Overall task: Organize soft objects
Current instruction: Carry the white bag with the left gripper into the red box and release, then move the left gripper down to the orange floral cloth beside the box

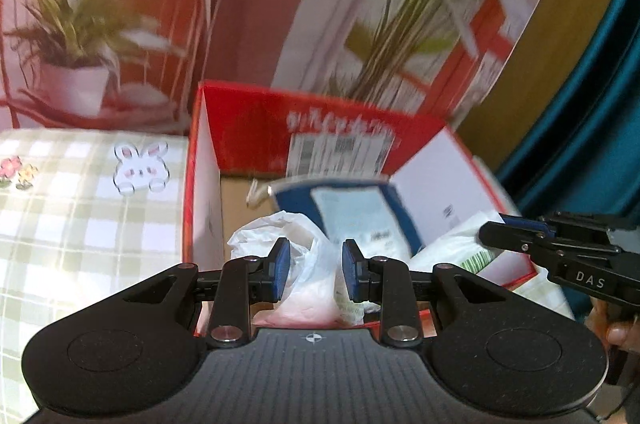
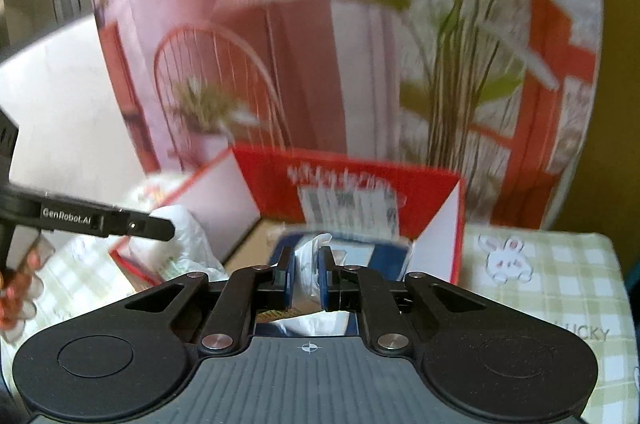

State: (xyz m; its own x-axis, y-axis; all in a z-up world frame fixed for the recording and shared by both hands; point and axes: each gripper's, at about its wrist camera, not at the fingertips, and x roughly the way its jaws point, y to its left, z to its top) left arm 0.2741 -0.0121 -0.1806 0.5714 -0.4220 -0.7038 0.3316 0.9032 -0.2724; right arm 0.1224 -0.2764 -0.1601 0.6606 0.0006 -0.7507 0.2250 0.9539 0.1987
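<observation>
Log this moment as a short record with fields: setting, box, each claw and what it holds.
setting: green checked cloth with a bunny print, printed plant backdrop behind
box: open red carton, white inside walls, shipping label on the far wall
box contents: blue-and-white packet tilted inside
left claw: closed on a thin white plastic bag, over the box's near edge
right claw: closed on a white plastic wrapper, over the box
picture quality: blurred, label text unreadable
</observation>
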